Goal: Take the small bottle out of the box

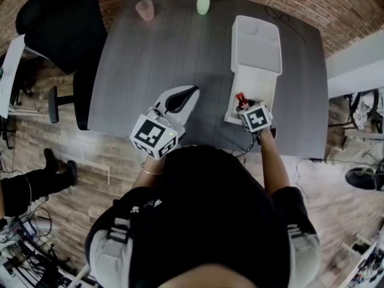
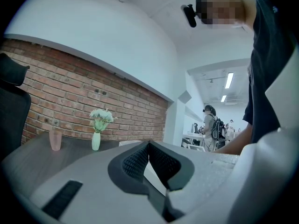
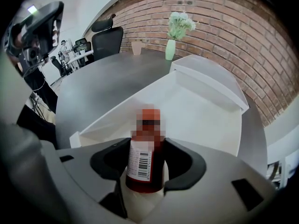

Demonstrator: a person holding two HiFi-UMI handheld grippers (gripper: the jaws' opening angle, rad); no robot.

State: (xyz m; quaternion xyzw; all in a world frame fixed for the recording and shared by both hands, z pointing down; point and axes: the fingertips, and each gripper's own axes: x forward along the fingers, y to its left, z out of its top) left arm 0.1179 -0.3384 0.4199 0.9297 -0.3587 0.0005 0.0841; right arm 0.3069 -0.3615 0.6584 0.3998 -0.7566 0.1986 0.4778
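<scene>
A small bottle [image 1: 242,101] with a red cap and dark red contents stands upright at the near end of an open white box [image 1: 259,80] on the dark grey table. In the right gripper view the bottle [image 3: 145,155] sits between the two black pads, which lie against both its sides. My right gripper [image 1: 245,109] reaches into the box from the near side and is shut on the bottle [image 3: 145,178]. My left gripper [image 1: 189,93] hovers over the table left of the box, its pads together with nothing between them [image 2: 149,148].
The box's lid [image 1: 257,41] lies folded back toward the far side. A green vase with flowers [image 1: 203,3] and a pink cup [image 1: 145,9] stand at the table's far edge. A black office chair [image 1: 60,23] is at the left. A brick wall runs behind.
</scene>
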